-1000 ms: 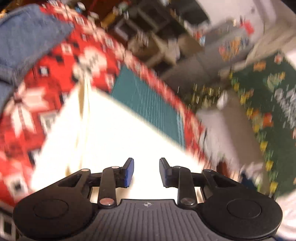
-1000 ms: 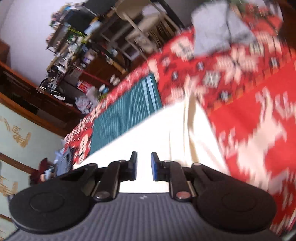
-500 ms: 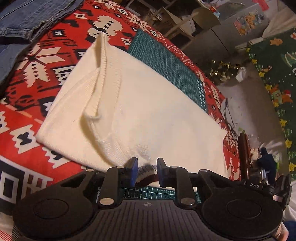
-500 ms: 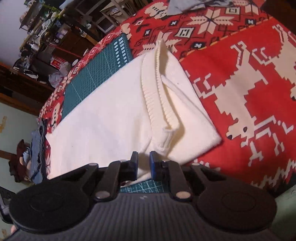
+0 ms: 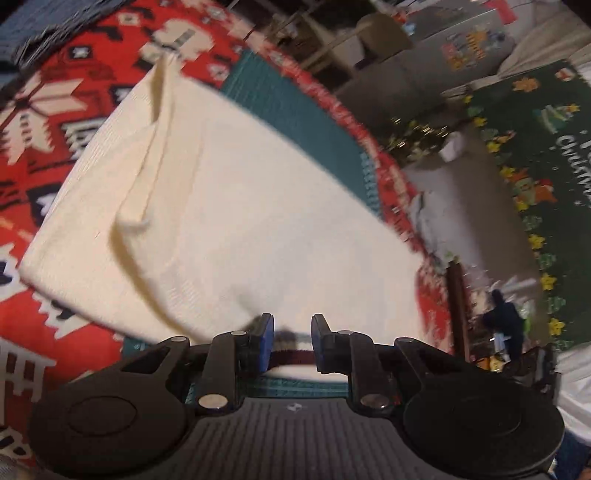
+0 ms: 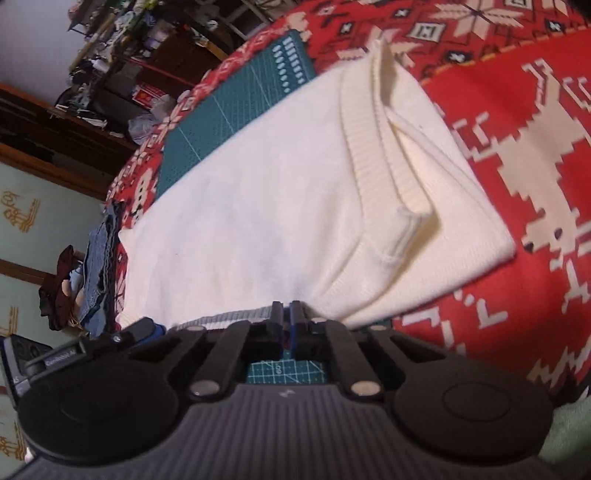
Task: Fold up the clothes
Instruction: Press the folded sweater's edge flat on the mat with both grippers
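A cream knit sweater (image 5: 240, 221) lies folded on the red patterned cloth (image 5: 55, 122), its ribbed collar (image 6: 373, 147) turned up. My left gripper (image 5: 291, 328) sits low at the near hem, its jaws closing. The dark striped hem band (image 5: 291, 356) lies between the pads, which stand apart from it. Further along the same edge of the sweater (image 6: 258, 203), my right gripper (image 6: 286, 314) is shut, fingertips pinched on the grey striped hem (image 6: 229, 315).
A green cutting mat (image 5: 314, 122) lies under the sweater's far side and shows below the right fingers (image 6: 284, 369). Blue denim (image 5: 37, 22) sits at the table's far corner, with more denim stacked at the table edge (image 6: 98, 266). Cluttered shelves and chairs stand beyond.
Both grippers have come down and closer to the sweater's near hem. The right jaws have closed together. The left jaws have narrowed around the hem band.
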`<state>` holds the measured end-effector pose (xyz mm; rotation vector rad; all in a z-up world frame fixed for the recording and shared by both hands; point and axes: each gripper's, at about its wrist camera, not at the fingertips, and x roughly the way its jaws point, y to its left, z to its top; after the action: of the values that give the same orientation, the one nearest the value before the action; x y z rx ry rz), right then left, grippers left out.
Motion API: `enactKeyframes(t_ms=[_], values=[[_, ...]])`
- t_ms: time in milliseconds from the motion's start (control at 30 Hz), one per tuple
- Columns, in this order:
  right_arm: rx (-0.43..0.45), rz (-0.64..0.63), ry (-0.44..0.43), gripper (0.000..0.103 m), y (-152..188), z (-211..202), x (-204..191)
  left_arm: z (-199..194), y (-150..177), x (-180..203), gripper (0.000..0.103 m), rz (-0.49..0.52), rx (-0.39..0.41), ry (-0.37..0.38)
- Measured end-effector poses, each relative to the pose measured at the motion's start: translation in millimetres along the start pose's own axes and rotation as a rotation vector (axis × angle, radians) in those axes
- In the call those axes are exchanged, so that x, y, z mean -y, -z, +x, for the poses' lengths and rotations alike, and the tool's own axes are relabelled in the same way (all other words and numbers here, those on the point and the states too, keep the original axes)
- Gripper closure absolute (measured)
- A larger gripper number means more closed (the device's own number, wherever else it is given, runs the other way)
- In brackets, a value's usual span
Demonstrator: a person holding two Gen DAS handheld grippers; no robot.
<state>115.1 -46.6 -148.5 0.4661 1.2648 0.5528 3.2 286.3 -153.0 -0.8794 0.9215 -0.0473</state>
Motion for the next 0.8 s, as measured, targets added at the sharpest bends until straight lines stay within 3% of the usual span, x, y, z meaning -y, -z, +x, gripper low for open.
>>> enactKeyframes(t_ms=[67,133,333,433,567,700,800], values=[[-0.003,-0.009,0.007,0.102,2,-1,-1,5,1,-2,0.094,0.001,-0.024,-0.035],[0.006,-0.018,0.001,0.097,3,-3,-3,4,3,-1,0.094,0.01,-0.02,-0.041],[0.024,-0.061,-0.07,0.095,2,-9,-18,-5,5,18,0.093,0.09,0.011,0.065],[-0.002,-0.111,-0.062,0.097,5,4,-27,7,8,25,0.093,0.124,-0.031,0.081],[-0.035,-0.152,-0.029,0.101,9,17,-32,28,11,23,0.097,0.123,-0.101,0.027],[-0.016,-0.095,-0.063,0.097,5,7,-27,20,7,17,0.096,0.079,-0.076,0.049],[0.056,-0.076,-0.134,0.097,-4,-10,-30,7,1,21,0.096,0.083,-0.013,0.089]])
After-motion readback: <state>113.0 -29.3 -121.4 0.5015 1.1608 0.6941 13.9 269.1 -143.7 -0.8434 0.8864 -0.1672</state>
